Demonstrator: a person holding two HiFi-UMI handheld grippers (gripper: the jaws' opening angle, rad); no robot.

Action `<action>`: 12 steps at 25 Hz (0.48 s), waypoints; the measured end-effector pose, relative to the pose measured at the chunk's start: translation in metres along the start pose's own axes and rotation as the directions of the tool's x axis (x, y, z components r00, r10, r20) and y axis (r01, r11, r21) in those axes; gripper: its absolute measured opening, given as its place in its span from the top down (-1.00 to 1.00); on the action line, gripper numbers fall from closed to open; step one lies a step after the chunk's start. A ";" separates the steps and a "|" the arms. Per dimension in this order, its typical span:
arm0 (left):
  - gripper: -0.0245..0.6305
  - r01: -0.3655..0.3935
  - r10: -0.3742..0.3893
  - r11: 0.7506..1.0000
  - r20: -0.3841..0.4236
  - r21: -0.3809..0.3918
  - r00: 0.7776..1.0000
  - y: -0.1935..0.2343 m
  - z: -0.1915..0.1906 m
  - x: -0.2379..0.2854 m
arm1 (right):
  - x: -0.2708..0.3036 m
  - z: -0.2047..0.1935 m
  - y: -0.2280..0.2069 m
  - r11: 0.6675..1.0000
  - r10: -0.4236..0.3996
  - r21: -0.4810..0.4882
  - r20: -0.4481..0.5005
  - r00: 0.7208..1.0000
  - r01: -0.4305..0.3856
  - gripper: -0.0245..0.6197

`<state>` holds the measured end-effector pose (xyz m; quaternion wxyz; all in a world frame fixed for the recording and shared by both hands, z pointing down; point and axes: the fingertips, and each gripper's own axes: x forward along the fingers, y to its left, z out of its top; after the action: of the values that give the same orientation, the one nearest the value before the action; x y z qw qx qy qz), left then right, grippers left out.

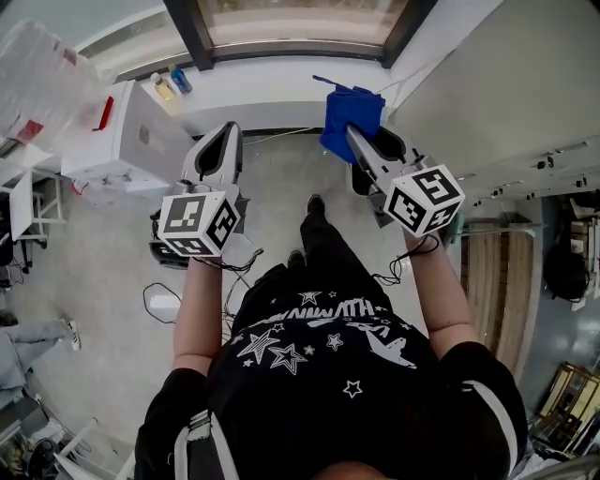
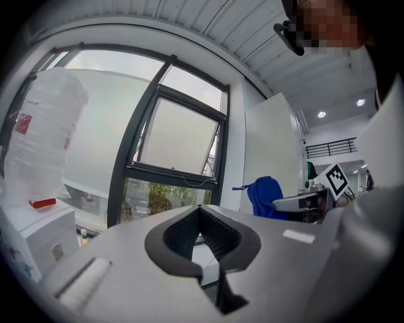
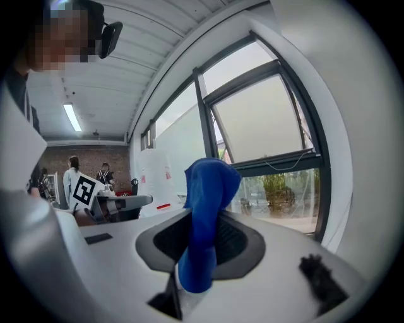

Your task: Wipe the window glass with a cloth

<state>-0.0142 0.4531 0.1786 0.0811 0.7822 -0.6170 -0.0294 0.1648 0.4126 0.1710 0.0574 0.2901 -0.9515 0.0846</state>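
Pinching a blue cloth (image 1: 352,105) in the right claw (image 1: 358,139) below the window glass (image 1: 300,19), with the left claw (image 2: 199,211) pressed together.

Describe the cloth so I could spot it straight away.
Find the dark-framed window at the top of the head view and the white sill below it. In front of the sill, the cloth is pinched in the right gripper. It is a deep blue bundle; the left gripper alongside holds nothing.

No legible txt or nos.
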 end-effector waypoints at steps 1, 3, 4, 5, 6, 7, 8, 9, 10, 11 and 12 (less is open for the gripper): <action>0.90 -0.002 0.002 1.000 0.000 0.003 1.000 0.002 0.000 0.003 | 0.003 0.000 -0.003 1.000 0.001 0.002 0.001 1.000 -0.001 0.65; 0.90 -0.005 0.005 1.000 -0.003 0.006 1.000 0.004 -0.001 0.009 | 0.009 -0.001 -0.011 1.000 -0.001 0.009 0.001 1.000 0.001 0.65; 0.90 -0.008 0.008 1.000 -0.008 0.007 1.000 0.006 -0.002 0.013 | 0.013 -0.001 -0.016 1.000 -0.003 0.012 0.001 1.000 0.003 0.65; 0.90 -0.012 0.013 1.000 -0.013 0.009 1.000 0.010 -0.003 0.016 | 0.019 -0.001 -0.021 1.000 -0.002 0.016 0.001 1.000 0.002 0.65; 0.90 -0.018 0.019 1.000 -0.019 0.012 1.000 0.015 -0.004 0.020 | 0.026 -0.001 -0.026 1.000 0.001 0.021 0.001 1.000 -0.001 0.65; 0.90 -0.025 0.025 1.000 -0.023 0.015 0.999 0.020 -0.004 0.024 | 0.035 -0.001 -0.030 1.000 0.006 0.027 0.001 1.000 -0.006 0.65; 0.90 -0.032 0.033 0.999 -0.025 0.018 0.999 0.027 -0.004 0.028 | 0.044 -0.002 -0.035 0.999 0.013 0.034 -0.001 1.000 -0.013 0.65; 0.90 -0.041 0.042 0.999 -0.027 0.019 0.999 0.034 -0.004 0.032 | 0.053 -0.002 -0.041 0.999 0.019 0.040 -0.005 1.000 -0.019 0.65; 0.90 -0.052 0.052 0.998 -0.027 0.019 0.998 0.040 -0.003 0.036 | 0.062 -0.003 -0.047 0.999 0.024 0.044 -0.009 1.000 -0.024 0.65; 0.90 -0.062 0.063 0.998 -0.028 0.017 0.998 0.047 -0.002 0.041 | 0.070 -0.003 -0.053 0.998 0.027 0.049 -0.011 1.000 -0.027 0.65; 0.90 -0.072 0.073 0.997 -0.029 0.015 0.997 0.054 -0.001 0.047 | 0.078 -0.002 -0.059 0.998 0.029 0.054 -0.011 1.000 -0.028 0.65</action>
<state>-0.0545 0.3959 0.1913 0.0858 0.7602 -0.6439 -0.0108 0.1336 0.3223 0.1932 0.0541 0.2773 -0.9526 0.1127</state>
